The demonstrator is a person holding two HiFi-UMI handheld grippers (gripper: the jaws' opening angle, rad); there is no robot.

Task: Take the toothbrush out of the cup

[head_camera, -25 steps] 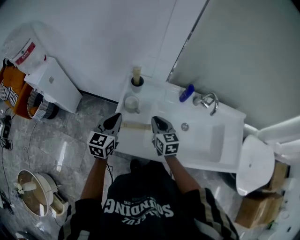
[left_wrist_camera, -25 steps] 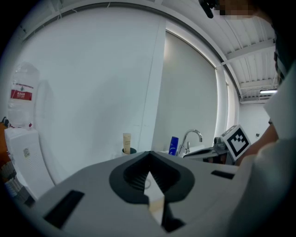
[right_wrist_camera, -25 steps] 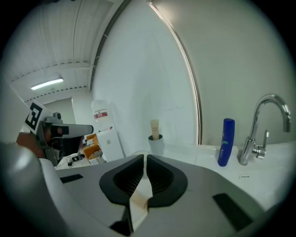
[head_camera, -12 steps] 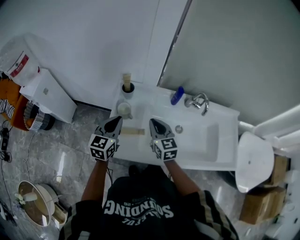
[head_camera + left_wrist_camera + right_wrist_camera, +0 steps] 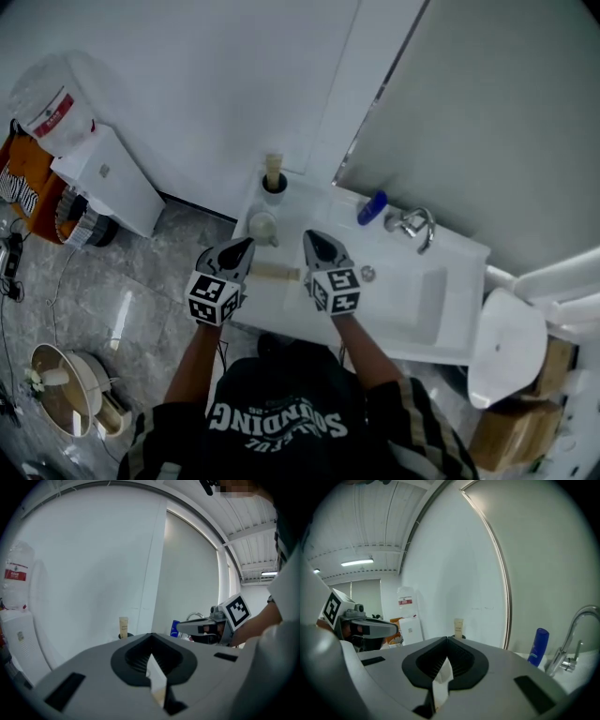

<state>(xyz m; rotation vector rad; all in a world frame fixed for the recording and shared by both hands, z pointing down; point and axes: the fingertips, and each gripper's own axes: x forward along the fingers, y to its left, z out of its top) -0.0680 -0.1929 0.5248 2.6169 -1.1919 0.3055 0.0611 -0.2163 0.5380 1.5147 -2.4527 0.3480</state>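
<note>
Left gripper [image 5: 240, 249]: jaws together, seemingly gripping nothing.
Right gripper [image 5: 312, 241]: jaws closed, empty.
Slim beige toothbrush [image 5: 275, 273]: flat on the white sink counter [image 5: 281, 302] between both grippers, near the small white cup [image 5: 262, 227].

Pale strip [image 5: 275, 273] sits between left hand-held gripper [image 5: 246, 247] and right hand-held gripper [image 5: 309, 237].

- cup [image 5: 263, 228] and tube holder [image 5: 273, 178] crowd the counter's [image 5: 309, 211] back left corner
- bottle [image 5: 372, 208] and tap [image 5: 415, 223] stand further right at the back; basin's [image 5: 412, 295] wide open
</note>
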